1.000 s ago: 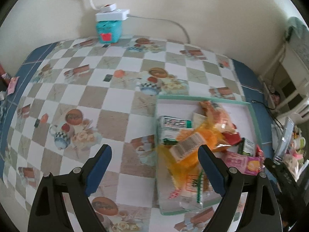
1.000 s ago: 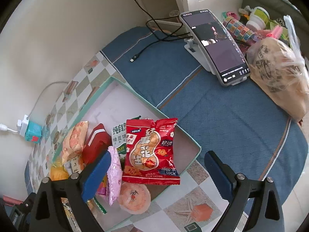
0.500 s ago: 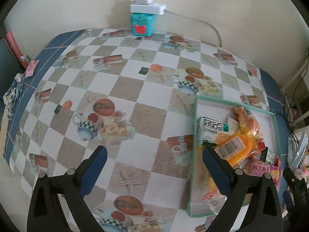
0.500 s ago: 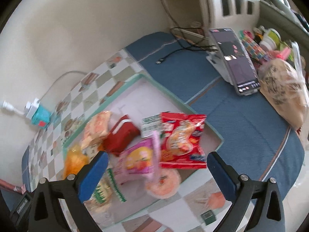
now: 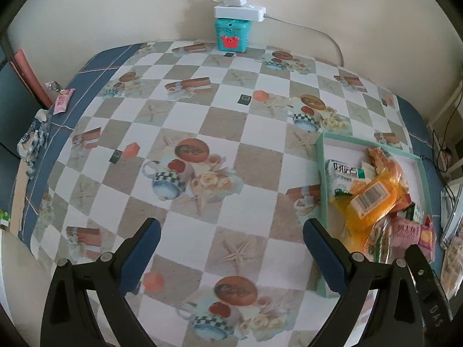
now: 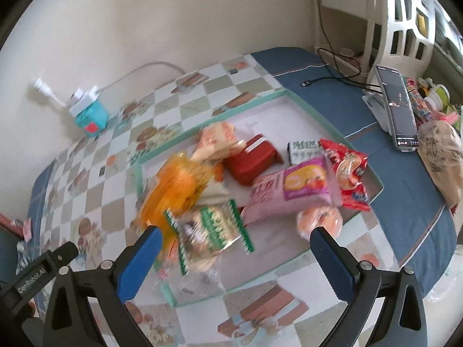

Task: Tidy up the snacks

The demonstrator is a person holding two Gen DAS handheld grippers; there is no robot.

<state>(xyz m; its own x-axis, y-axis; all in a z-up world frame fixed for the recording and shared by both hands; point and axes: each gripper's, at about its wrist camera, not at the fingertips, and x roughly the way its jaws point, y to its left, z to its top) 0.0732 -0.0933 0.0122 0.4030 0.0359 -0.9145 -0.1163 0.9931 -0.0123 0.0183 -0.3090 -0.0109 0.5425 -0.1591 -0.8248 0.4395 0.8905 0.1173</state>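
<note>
A shallow teal-rimmed tray (image 6: 260, 99) on the checked tablecloth holds several snack packs: an orange bag (image 6: 179, 185), a green-and-white pack (image 6: 211, 231), a pink pack (image 6: 301, 185), a red peanut bag (image 6: 350, 170), a dark red pack (image 6: 251, 159) and a round orange snack (image 6: 321, 219). My right gripper (image 6: 233, 256) is open and empty above the tray's near edge. My left gripper (image 5: 230, 245) is open and empty over bare tablecloth, with the tray (image 5: 321, 179) to its right.
A teal box with a white power strip (image 5: 233, 33) stands at the back wall. A phone on a stand (image 6: 396, 107), a plastic bag (image 6: 442, 156) and cables lie on the blue cloth to the right. A pink wrapper (image 5: 63, 101) lies at the table's left edge.
Both grippers have pulled back and swung left. The tray has slid to the right in the left wrist view. More of the snack pile shows in the right wrist view. Both stay open.
</note>
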